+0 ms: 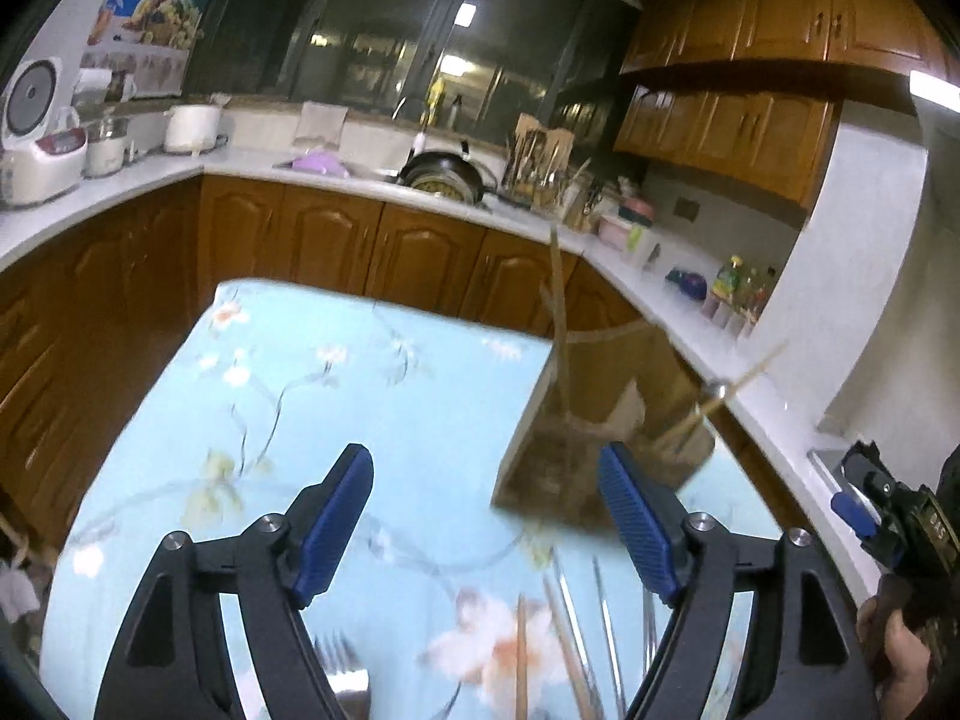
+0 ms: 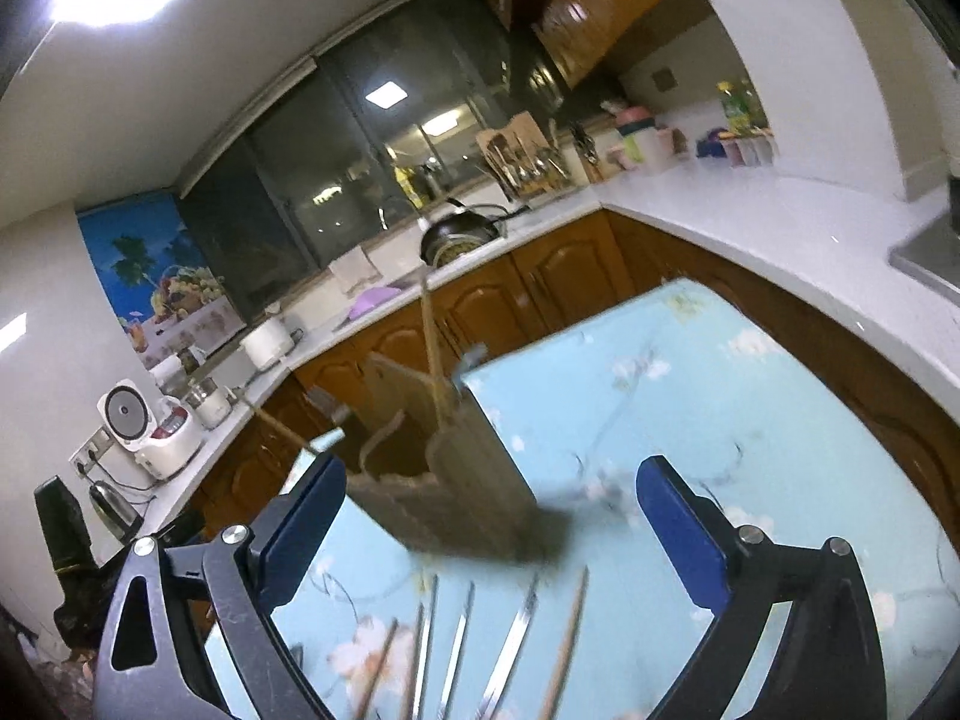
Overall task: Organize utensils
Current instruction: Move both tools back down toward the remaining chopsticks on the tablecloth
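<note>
A brown utensil holder (image 1: 576,456) stands on the table with the blue flowered cloth (image 1: 390,396); wooden sticks (image 1: 558,324) poke out of it. It also shows in the right wrist view (image 2: 456,498). Several chopsticks and metal utensils (image 1: 570,630) lie on the cloth near the front; they also show in the right wrist view (image 2: 480,642). A fork (image 1: 345,669) lies by the left finger. My left gripper (image 1: 486,522) is open and empty above the cloth. My right gripper (image 2: 492,528) is open and empty, above the loose utensils; it also shows at the left wrist view's right edge (image 1: 882,510).
A white countertop (image 1: 690,312) over wooden cabinets (image 1: 336,246) wraps around behind and right of the table. On it are a rice cooker (image 1: 36,138), a wok (image 1: 444,174), a utensil rack (image 1: 540,162), and bottles (image 1: 738,288). The table's far edge lies just beyond the holder.
</note>
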`<state>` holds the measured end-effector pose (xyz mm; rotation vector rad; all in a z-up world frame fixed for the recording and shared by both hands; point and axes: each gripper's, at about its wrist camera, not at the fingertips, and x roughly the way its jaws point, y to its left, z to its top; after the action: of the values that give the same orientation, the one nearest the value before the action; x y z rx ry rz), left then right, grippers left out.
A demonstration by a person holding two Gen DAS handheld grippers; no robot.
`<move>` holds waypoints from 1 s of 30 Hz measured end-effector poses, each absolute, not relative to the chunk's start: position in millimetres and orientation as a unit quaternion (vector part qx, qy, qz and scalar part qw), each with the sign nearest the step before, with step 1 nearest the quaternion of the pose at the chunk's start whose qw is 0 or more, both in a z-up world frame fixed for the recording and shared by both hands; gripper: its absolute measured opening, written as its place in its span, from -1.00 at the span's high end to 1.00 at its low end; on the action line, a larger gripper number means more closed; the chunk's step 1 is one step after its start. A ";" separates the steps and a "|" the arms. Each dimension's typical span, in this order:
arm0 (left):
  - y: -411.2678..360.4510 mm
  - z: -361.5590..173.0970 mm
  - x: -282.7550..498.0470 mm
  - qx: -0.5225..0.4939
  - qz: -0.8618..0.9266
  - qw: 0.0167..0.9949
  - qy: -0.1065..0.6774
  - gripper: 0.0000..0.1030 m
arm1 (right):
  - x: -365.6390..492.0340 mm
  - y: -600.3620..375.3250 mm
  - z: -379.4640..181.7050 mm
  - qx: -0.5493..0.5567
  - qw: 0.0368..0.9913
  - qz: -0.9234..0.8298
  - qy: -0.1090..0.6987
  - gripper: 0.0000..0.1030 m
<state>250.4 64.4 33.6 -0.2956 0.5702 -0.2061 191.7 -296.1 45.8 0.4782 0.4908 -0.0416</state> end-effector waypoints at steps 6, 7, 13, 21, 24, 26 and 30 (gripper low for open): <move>65.2 32.7 218.0 -0.146 -0.101 0.935 0.306 -0.50 | 163.4 -288.5 27.8 0.234 0.936 -0.028 0.261 -0.92; 66.1 31.5 213.3 -0.145 -0.101 0.934 0.311 -0.50 | 159.7 -285.9 24.1 0.232 0.935 -0.026 0.267 -0.92; 65.2 27.7 190.8 -0.139 -0.100 0.927 0.334 -0.50 | 145.5 -264.2 5.4 0.203 0.934 -0.020 0.295 -0.92; 63.6 16.9 169.5 -0.124 -0.101 0.918 0.364 -0.49 | 135.2 -241.3 -19.1 0.168 0.930 -0.014 0.326 -0.92; 62.8 20.7 164.0 -0.115 -0.103 0.917 0.368 -0.49 | 136.1 -237.4 -23.2 0.166 0.929 -0.010 0.330 -0.92; 62.9 23.8 161.0 -0.111 -0.106 0.915 0.372 -0.49 | 136.7 -235.4 -23.8 0.164 0.929 -0.009 0.331 -0.90; 61.9 24.4 165.8 -0.109 -0.109 0.913 0.379 -0.48 | 139.9 -233.3 -23.3 0.158 0.930 -0.009 0.331 -0.89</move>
<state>165.8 61.9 24.4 -0.2237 0.7808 -0.2248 139.9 -233.3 -23.3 0.3232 0.6788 -0.0181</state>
